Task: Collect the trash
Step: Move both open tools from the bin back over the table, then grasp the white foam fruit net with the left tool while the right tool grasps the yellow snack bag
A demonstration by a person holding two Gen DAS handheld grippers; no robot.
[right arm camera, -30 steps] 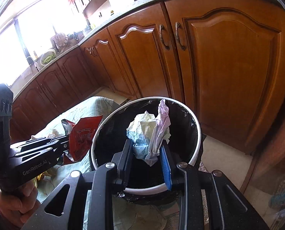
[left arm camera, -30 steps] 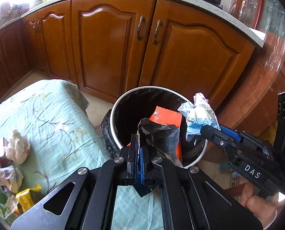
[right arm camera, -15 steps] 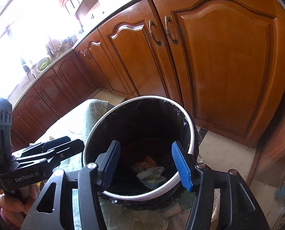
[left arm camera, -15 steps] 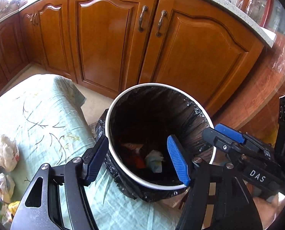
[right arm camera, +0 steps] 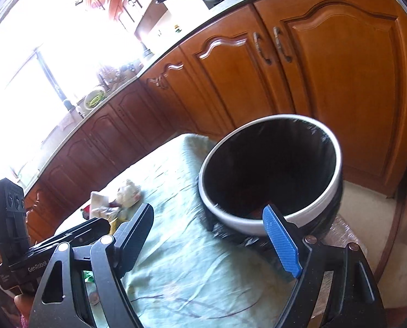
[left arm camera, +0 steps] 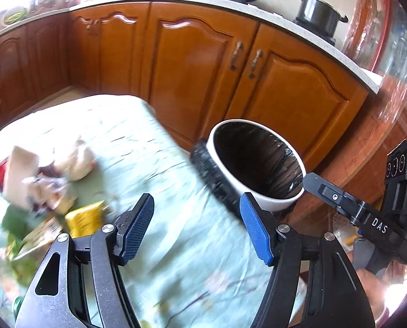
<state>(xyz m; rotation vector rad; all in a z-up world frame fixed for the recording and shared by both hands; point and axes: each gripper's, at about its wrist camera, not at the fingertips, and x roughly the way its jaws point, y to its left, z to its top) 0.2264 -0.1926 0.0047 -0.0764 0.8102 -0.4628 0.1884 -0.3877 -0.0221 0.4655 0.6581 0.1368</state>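
Observation:
A white trash bin [left arm camera: 225,169] lined with a black bag stands beside the table's edge; it also shows in the right wrist view [right arm camera: 337,175]. A blurred heap of trash [left arm camera: 47,180], crumpled paper, wrappers and a yellow packet [left arm camera: 86,216], lies on the pale green tablecloth [left arm camera: 176,259] at the left. In the right wrist view the trash heap [right arm camera: 116,199] lies further back on the cloth. My left gripper [left arm camera: 198,229] is open and empty above the cloth. My right gripper [right arm camera: 209,243] is open and empty near the bin's front rim.
Wooden kitchen cabinets [left arm camera: 198,65] run behind the table and bin, under a light counter with a black pot [left arm camera: 318,11] and a pan. A bright window [right arm camera: 39,63] is at the far left. Tiled floor [right arm camera: 367,207] lies right of the bin.
Both grippers let their trash fall into the bin and opened. Both have since pulled back from over the bin, and the left has swung left toward the trash heap.

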